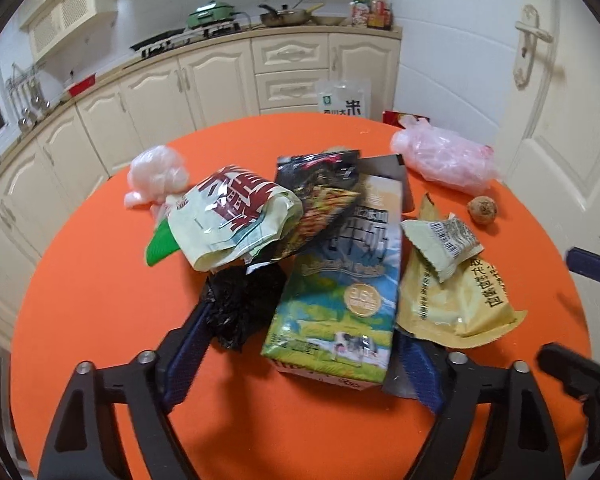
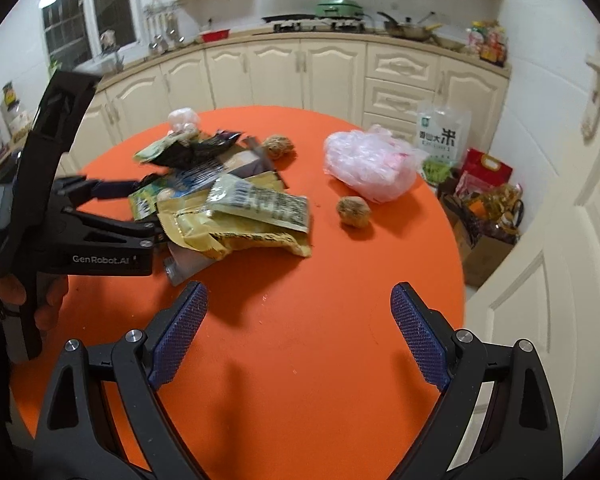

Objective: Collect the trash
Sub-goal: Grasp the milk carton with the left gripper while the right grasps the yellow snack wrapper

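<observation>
The trash lies heaped on the round orange bench (image 2: 300,360): a milk carton (image 1: 340,300) at the near edge of the heap, a yellow bread wrapper (image 1: 452,304) against its right side, and a black plastic bag (image 1: 236,304) against its left.

The left claw (image 1: 304,344) stands partly open and straddles the carton's near end. Its left pad sits against the black bag; its right pad is beside the carton's corner. No firm grip is evident.

The right claw (image 2: 300,336) is wide open over bare cloth and holds nothing.

Risks, as judged:
- Closing now may pinch the black bag together with the carton (a soft, uneven bite), and the carton could slip.
- Lifting the carton may drag off the wrappers resting on it.
- The brown ball (image 2: 354,210) lies loose near the far right edge and could roll off if nudged.
- The pink plastic bag (image 2: 372,164) sits well apart, still to be gathered.
</observation>
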`<act>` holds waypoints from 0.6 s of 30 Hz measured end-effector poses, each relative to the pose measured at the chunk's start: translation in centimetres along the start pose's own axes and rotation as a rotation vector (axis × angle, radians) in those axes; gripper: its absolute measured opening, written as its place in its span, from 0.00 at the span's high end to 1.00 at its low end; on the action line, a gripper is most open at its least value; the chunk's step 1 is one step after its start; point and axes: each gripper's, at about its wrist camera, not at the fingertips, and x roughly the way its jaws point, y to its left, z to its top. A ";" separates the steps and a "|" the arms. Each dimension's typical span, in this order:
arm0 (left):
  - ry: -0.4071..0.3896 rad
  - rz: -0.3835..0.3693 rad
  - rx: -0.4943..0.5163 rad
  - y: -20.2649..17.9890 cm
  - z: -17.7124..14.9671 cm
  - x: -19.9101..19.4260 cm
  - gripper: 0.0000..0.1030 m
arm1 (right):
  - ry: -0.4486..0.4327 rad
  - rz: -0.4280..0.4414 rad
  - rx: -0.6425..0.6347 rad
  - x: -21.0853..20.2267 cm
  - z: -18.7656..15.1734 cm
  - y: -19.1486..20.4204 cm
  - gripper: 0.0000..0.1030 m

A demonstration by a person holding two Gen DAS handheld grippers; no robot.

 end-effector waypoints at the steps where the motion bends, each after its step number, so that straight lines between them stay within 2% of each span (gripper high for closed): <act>1: -0.009 0.002 0.021 -0.3 0.0 -0.1 0.34 | 0.006 0.004 -0.015 0.3 0.2 0.4 0.11; 3: -0.028 0.020 0.054 -1.1 -0.2 -0.5 0.45 | 0.024 0.003 -0.061 1.3 0.5 1.1 0.12; 4: -0.029 0.026 0.059 -1.2 -0.4 -0.6 0.46 | 0.032 -0.005 -0.086 1.8 0.8 1.6 0.16; 8: -0.032 -0.001 0.031 -0.4 -1.9 -1.6 0.48 | 0.033 -0.033 -0.178 3.0 1.6 2.9 0.25; 10: -0.037 -0.010 0.003 0.3 -3.1 -2.7 0.49 | 0.037 -0.036 -0.216 3.7 2.0 3.6 0.35; 15: -0.046 -0.024 -0.059 2.2 -6.3 -6.2 0.49 | 0.050 -0.053 -0.327 4.9 2.4 5.8 0.40; 18: -0.041 -0.027 -0.074 2.6 -7.5 -7.3 0.49 | 0.055 -0.043 -0.349 5.4 2.8 6.2 0.42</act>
